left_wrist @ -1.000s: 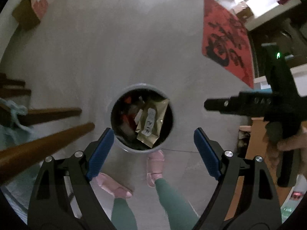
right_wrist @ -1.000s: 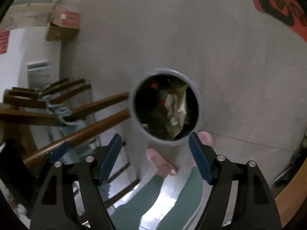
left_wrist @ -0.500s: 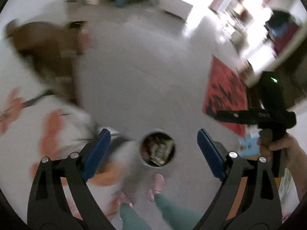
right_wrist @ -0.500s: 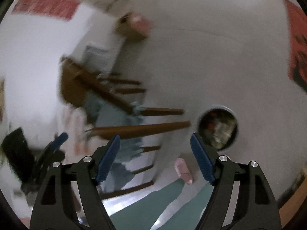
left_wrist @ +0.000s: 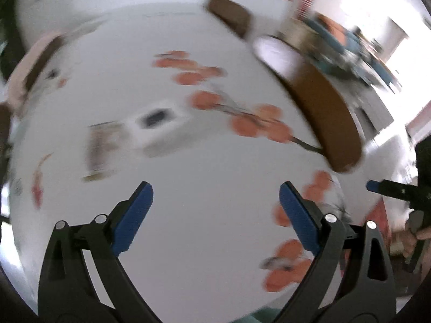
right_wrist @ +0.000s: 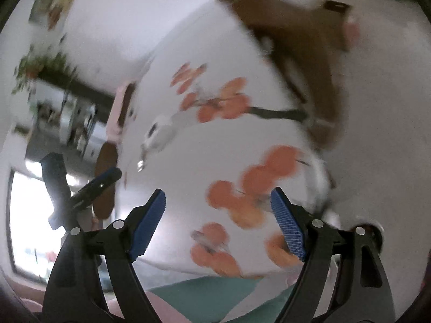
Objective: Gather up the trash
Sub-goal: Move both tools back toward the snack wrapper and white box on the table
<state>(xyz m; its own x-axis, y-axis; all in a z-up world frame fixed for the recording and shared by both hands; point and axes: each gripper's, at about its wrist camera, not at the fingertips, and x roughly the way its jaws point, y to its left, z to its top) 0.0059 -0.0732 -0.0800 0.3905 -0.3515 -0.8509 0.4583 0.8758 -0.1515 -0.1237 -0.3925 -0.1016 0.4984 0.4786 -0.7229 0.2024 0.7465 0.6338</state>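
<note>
Blurred white packet (left_wrist: 155,126) — unreadable, smeared tablecloth (left_wrist: 215,188), chair (left_wrist: 328,113) — indistinct

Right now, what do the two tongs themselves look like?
Both look alike: the left tongs and right tongs have black plastic arms with triangular cut-outs, silver round screws at the joints, and blue ribbed pads on the fingers. No cables show.
</note>
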